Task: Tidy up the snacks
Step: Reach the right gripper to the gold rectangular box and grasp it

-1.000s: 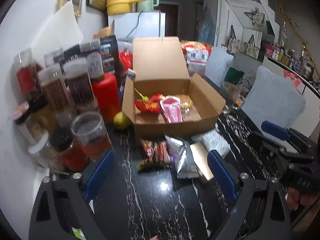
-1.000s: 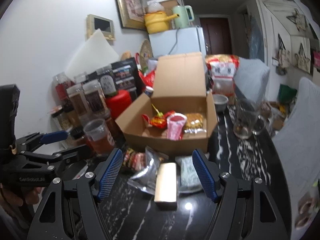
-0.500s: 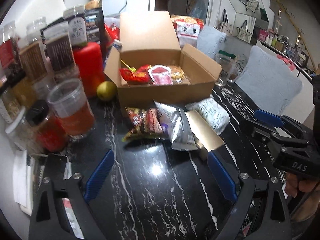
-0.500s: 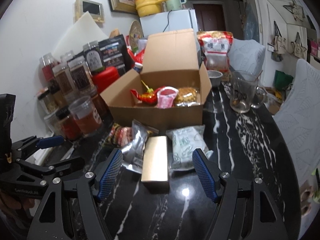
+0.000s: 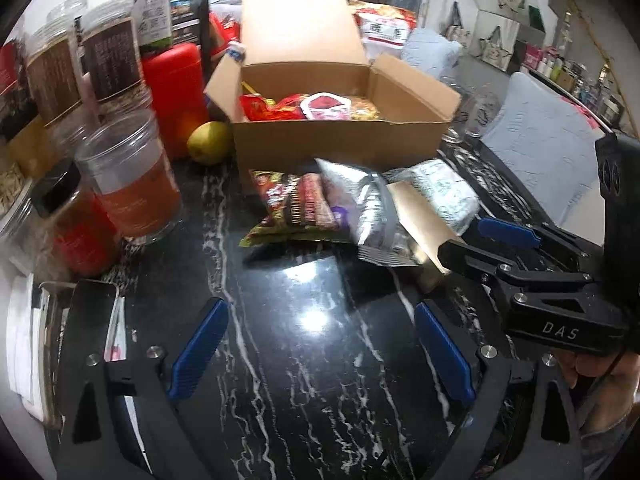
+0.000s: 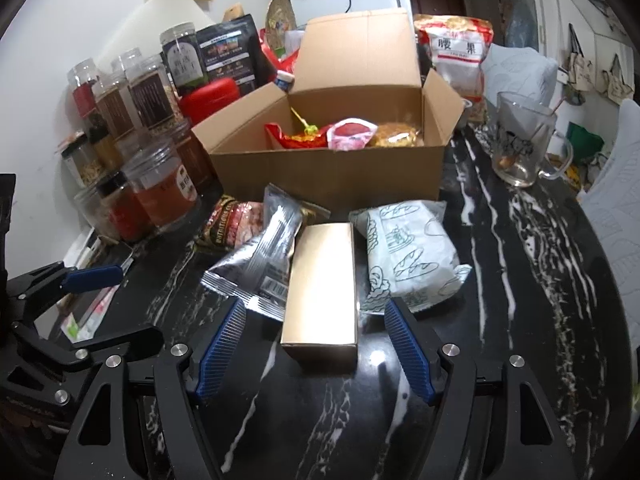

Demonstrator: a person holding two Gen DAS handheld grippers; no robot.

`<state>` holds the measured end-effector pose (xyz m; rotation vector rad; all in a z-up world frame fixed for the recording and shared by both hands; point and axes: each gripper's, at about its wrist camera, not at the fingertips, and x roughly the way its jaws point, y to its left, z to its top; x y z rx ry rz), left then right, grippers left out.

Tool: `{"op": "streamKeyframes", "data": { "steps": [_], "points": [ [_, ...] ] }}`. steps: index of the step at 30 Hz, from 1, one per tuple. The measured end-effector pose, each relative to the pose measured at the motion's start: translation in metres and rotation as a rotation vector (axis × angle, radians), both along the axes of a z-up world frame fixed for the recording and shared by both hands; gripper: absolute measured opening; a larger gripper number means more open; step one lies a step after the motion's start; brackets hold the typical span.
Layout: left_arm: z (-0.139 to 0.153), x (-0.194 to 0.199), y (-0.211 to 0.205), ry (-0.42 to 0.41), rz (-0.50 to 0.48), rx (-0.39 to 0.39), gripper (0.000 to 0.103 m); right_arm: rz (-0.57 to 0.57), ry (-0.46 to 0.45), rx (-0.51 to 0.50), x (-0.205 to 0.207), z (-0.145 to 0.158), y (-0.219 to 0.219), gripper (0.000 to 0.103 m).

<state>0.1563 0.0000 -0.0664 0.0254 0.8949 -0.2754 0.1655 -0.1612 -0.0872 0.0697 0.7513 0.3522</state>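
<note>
- Snacks crowd a black marble table (image 6: 520, 280), where an open cardboard box (image 6: 328, 176) already holds a red wrapper (image 6: 296, 136), a pink-lidded cup (image 6: 350, 134) and a golden packet (image 6: 396, 136).
- Four items lie loose in front of the box: a gold carton (image 6: 322, 280) in the middle, a silver foil pouch (image 6: 260, 260) touching its left side, a white bread-print bag (image 6: 408, 248) on its right, and a dark red snack pack (image 6: 236, 224) (partly under the pouch) at far left.
- Right gripper (image 6: 316, 354) stands spread, its blue pads either side of the gold carton's near end without pressing it; the carton rests on the table.
- Left gripper (image 5: 320, 356) is also spread, with only bare tabletop between its pads, the snack pack well ahead of it.
- Jars (image 6: 160, 184) with clear lids, a red canister (image 5: 174, 92) and a yellow-green fruit (image 5: 208, 142) line the wall side, left of the box.
- Glass mug (image 6: 524, 144) sits right of the box; a bag of nuts (image 6: 456, 52) stands behind it.
- A person's hand (image 5: 608, 392) grips the right gripper's handle, seen from the left wrist camera.
</note>
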Motion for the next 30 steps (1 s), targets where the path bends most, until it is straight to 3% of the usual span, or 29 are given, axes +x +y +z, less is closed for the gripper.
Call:
{"op": "streamKeyframes", "data": {
  "steps": [8, 15, 24, 30],
  "points": [
    [0.001, 0.007, 0.005, -0.012, 0.012, -0.024, 0.096, 0.008, 0.06, -0.039, 0.013, -0.02, 0.005, 0.047],
    [0.008, 0.016, -0.012, -0.048, -0.025, -0.042, 0.096, -0.016, 0.049, -0.012, -0.001, -0.02, -0.013, 0.046],
    [0.003, 0.03, -0.04, -0.023, -0.084, -0.066, 0.096, -0.059, 0.066, -0.02, -0.032, -0.019, -0.04, 0.045],
    [0.008, 0.038, -0.048, -0.054, -0.085, -0.062, 0.096, -0.07, 0.076, -0.036, -0.029, -0.021, -0.045, 0.049]
  ]
}}
